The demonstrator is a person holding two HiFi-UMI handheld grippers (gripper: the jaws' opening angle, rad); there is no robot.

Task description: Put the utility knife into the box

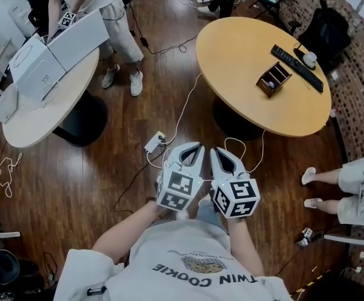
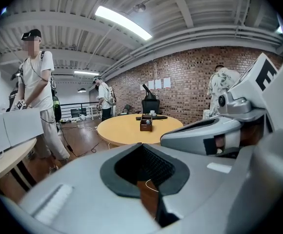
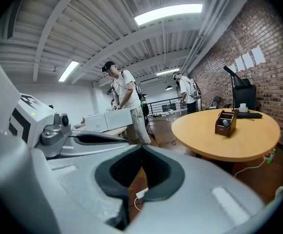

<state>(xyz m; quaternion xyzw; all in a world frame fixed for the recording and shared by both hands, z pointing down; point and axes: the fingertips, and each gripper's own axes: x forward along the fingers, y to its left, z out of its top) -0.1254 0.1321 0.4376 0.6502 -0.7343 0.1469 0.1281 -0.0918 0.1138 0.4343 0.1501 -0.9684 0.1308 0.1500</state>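
Note:
A small brown open box [image 1: 273, 79] stands on the round yellow table [image 1: 245, 61], far ahead of both grippers; it also shows as the box [image 2: 146, 123] and the box [image 3: 226, 122] in the gripper views. I cannot make out a utility knife in any view. My left gripper [image 1: 196, 147] and right gripper [image 1: 217, 150] hang side by side above the wooden floor, close to my body. In its own view the left gripper [image 2: 142, 145] is shut with nothing in it. The right gripper [image 3: 141, 148] is likewise shut and holds nothing.
A long black bar [image 1: 297, 68] and a white object [image 1: 309, 58] lie near the box. A second round table [image 1: 37, 115] at the left bears white cartons [image 1: 50, 52], with a person [image 1: 116, 24] beside it. Cables and a power strip [image 1: 155, 142] lie on the floor. Another person's legs [image 1: 332, 187] stand at the right.

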